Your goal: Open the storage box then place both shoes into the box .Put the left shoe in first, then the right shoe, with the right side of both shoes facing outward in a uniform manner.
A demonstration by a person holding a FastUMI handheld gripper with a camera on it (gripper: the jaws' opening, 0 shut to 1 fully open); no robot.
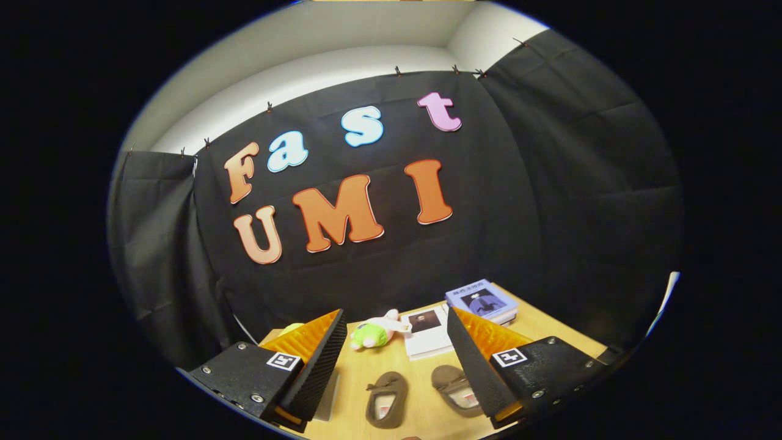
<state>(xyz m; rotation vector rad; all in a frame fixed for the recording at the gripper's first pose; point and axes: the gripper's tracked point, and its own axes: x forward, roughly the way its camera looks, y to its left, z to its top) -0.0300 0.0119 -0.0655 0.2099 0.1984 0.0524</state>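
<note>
Two small brown slip-on shoes lie side by side on the wooden table, soles down and openings up. The left shoe sits between my fingers. The right shoe lies partly behind my right finger. My gripper hovers above them, open wide, with nothing held. Beside my left finger, a pale grey edge shows; I cannot tell whether it belongs to the storage box.
A green and pink plush toy lies beyond the shoes near the back of the table. A white booklet and a stack of books with a blue cover sit at the back right. Black cloth walls close the booth.
</note>
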